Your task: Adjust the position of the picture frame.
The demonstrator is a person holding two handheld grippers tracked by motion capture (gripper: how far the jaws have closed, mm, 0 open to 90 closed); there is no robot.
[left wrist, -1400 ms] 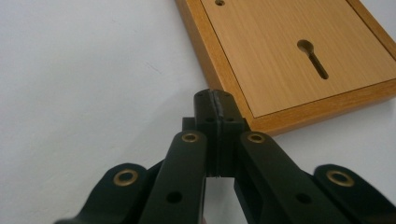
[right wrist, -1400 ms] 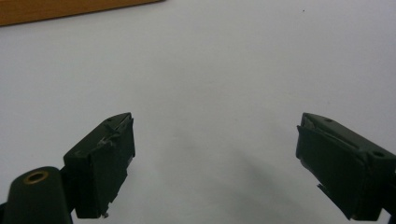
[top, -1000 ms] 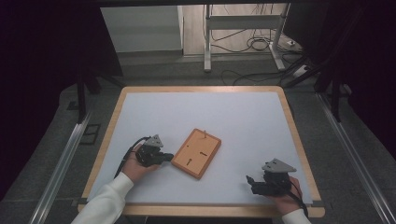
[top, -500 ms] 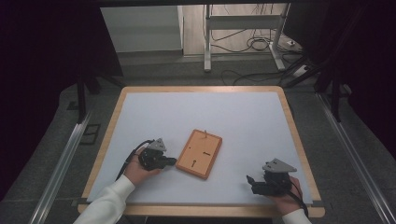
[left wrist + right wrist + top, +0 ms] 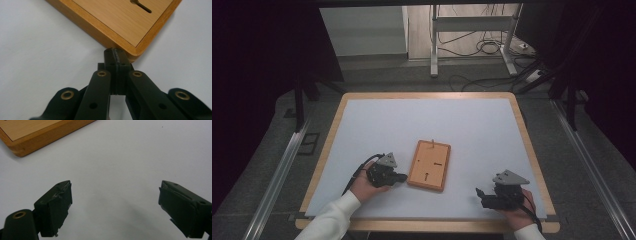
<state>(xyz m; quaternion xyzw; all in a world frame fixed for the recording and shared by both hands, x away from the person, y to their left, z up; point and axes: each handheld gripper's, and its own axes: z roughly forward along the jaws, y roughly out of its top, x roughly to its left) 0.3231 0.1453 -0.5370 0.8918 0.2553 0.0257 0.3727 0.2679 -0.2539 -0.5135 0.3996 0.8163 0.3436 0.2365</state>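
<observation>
Since the earlier frames, the wooden board (image 5: 429, 165) is turning from a diagonal lie toward square with the table (image 5: 362, 120), pushed by the left gripper (image 5: 398, 176). Its jaws are pressing fully together, gripping nothing, tips touching the board's near corner. The right gripper (image 5: 480, 193) is resting well apart, jaws spread wide and empty.

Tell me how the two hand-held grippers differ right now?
The left gripper has its jaws shut together, while the right gripper has them spread wide with nothing between. The left gripper's tips press against a corner of the wooden board; the right gripper sits apart from it over bare white table. Both are black and each is held in a hand.
</observation>
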